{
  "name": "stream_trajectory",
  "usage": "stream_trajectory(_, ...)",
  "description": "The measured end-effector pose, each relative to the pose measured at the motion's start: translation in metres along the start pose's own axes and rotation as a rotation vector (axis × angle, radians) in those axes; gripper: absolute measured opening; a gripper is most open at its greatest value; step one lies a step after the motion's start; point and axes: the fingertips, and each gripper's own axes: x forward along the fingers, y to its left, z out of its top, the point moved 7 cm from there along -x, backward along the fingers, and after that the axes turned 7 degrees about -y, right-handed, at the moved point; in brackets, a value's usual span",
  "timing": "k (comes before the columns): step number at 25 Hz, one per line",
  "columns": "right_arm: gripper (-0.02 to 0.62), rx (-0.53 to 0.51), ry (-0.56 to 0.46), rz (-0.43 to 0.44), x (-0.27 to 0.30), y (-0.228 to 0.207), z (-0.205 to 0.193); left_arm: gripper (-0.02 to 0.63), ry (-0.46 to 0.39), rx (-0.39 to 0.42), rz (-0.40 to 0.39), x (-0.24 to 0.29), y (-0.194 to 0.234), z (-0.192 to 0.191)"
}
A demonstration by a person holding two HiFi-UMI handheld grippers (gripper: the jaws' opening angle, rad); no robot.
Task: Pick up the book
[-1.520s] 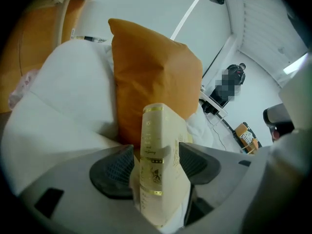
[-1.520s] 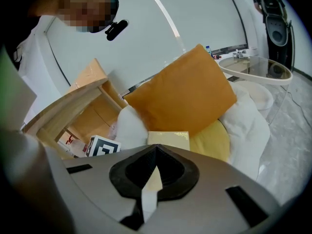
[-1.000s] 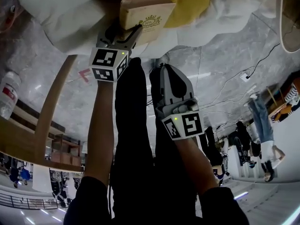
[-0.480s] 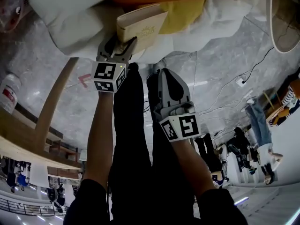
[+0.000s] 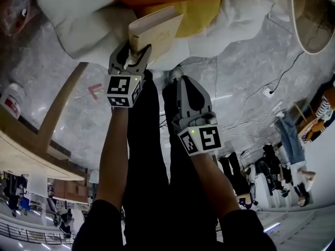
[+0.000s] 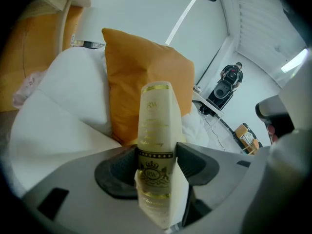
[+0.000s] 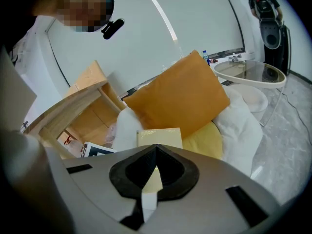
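The book [image 5: 155, 29] is cream with a gold crest. It is lifted off the white bedding [image 5: 78, 14], in front of an orange cushion [image 6: 146, 67]. My left gripper [image 5: 131, 51] is shut on its spine; the jaws have just been closing with the book [image 6: 156, 130] between them, and the pads press both covers. In the left gripper view it stands upright between the jaws [image 6: 156, 160]. My right gripper [image 5: 179, 80] hangs to the right of the book and nearer me, shut and holding nothing. From the right gripper [image 7: 156, 147] view the book [image 7: 159, 136] shows just beyond the tips.
A yellow cushion [image 5: 201, 12] lies under the orange one. A wooden frame [image 7: 73, 106] stands left, with a slanted wooden leg [image 5: 57, 114]. A round glass table [image 7: 253, 72] is at the right. Cables [image 5: 261, 93] trail over the marble floor; a bottle [image 5: 10, 101] is far left. People [image 5: 290, 135] stand at the right.
The left gripper has risen with the book, which now stands clear of the bedding and is tilted more on edge. The right gripper rose a little beside it.
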Motion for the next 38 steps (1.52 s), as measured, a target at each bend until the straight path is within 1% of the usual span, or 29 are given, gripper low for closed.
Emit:
stream_trajectory(4,-0.003,0.003,-0.020,-0.006,-0.013,-0.001,0.005,0.255,-0.047,-0.064,0.009,-0.012,-0.007,0.006)
stream_trajectory(11,-0.003,-0.013,-0.062,0.007,-0.045,0.000,0.023,0.248,-0.093,-0.057,0.026,-0.038,-0.037,0.025)
stream_trajectory(15,-0.003,-0.032,-0.095,0.013,-0.068,0.004,0.035,0.245,-0.139,-0.078,0.038,-0.063,-0.056,0.043)
stream_trajectory(18,-0.003,-0.047,-0.115,0.018,-0.091,0.011,0.051,0.244,-0.173,-0.110,0.047,-0.086,-0.076,0.058)
stream_trajectory(21,-0.003,-0.072,-0.144,0.038,-0.109,0.019,0.071,0.242,-0.207,-0.126,0.057,-0.104,-0.091,0.079)
stream_trajectory(25,-0.003,-0.097,-0.189,0.069,-0.134,0.034,0.104,0.241,-0.250,-0.111,0.068,-0.133,-0.115,0.114)
stream_trajectory(29,-0.003,-0.097,-0.228,0.086,-0.166,0.049,0.138,0.241,-0.306,-0.101,0.100,-0.169,-0.141,0.151)
stream_trajectory(35,-0.003,-0.131,-0.276,0.119,-0.208,0.072,0.177,0.239,-0.384,-0.077,0.094,-0.220,-0.180,0.205)
stream_trajectory(38,-0.003,-0.148,-0.295,0.138,-0.228,0.082,0.191,0.239,-0.419,-0.079,0.094,-0.244,-0.198,0.226)
